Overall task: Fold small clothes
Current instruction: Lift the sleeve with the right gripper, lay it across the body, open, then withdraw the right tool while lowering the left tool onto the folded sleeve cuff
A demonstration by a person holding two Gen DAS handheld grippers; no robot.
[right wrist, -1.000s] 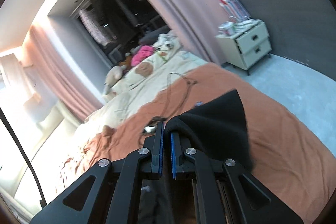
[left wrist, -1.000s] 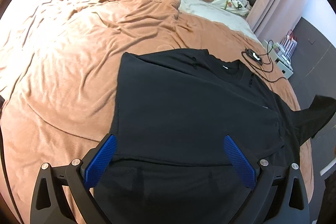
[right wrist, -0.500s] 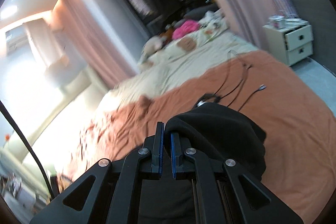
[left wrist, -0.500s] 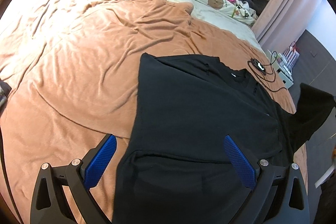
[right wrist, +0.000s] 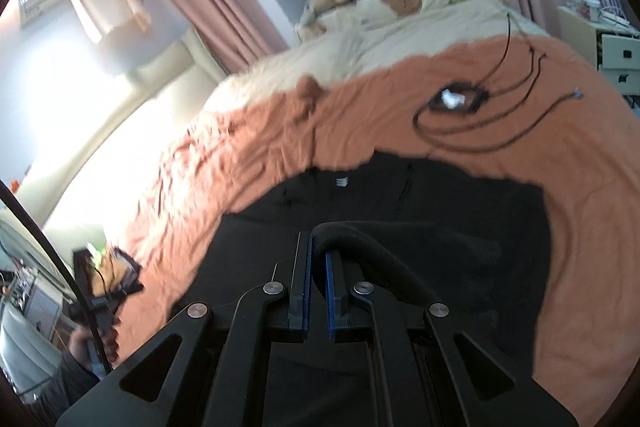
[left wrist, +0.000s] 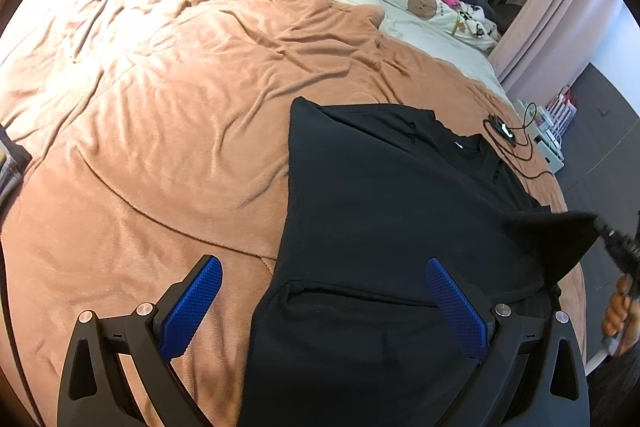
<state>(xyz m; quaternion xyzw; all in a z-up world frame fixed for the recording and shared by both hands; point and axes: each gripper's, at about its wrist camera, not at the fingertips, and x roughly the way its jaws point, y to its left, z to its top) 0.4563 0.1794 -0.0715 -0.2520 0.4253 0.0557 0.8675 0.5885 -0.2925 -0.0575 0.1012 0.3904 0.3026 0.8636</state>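
Item: black T-shirt (left wrist: 392,211), flat on bed (left wrist: 160,131), 5 o'clock in left view | Change: we have swung its sleeve (right wrist: 372,255) inward over the body | right gripper (right wrist: 316,291) fingers clamped on sleeve | left gripper (left wrist: 320,303) fingers apart, empty | Meaning: side fold underway.

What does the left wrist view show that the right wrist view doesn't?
Only the left wrist view: the left gripper, jaws wide open over the black shirt, and the sleeve lifted at the right edge. Only the right wrist view: the right gripper shut on the sleeve, and a nightstand. Both: shirt, orange blanket, cable.
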